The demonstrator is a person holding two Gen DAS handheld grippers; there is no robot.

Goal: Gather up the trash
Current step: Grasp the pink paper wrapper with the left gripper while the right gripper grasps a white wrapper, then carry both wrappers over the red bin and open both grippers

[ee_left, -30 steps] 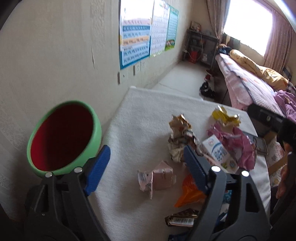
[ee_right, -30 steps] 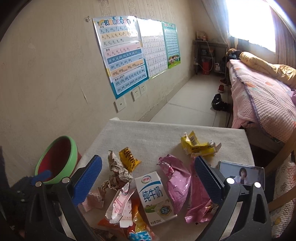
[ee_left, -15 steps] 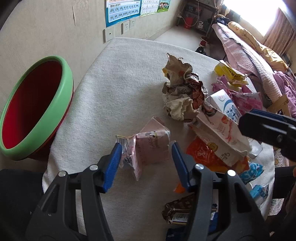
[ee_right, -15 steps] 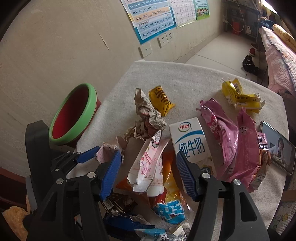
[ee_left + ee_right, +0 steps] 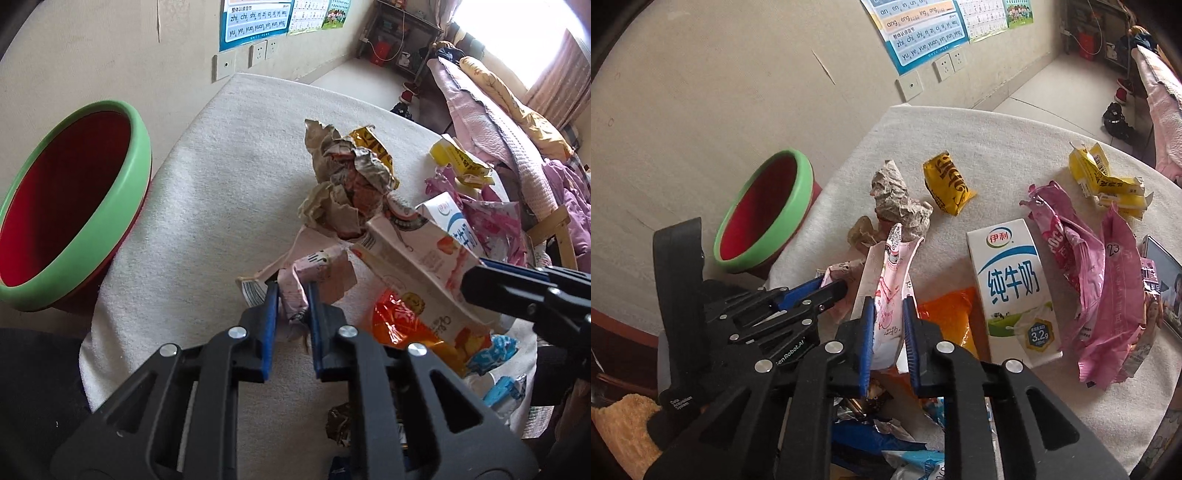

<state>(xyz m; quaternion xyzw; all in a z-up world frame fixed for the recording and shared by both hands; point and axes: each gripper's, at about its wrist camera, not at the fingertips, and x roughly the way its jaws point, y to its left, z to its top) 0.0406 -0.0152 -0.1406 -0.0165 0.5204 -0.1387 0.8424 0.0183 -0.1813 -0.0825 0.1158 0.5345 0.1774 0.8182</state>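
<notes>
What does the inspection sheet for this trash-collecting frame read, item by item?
Surface: table under a white cloth.
Job's things: crumpled pink carton, flattened pink-and-white carton, milk carton, pink bags, yellow wrappers, red bin with green rim beside the table.
Clutter: phone at the table edge.
Grippers: left gripper shut on the crumpled pink carton; right gripper closing on the flattened pink-and-white carton.
Cables: nothing seen near the table.
Surroundings: wall posters, bed.
</notes>
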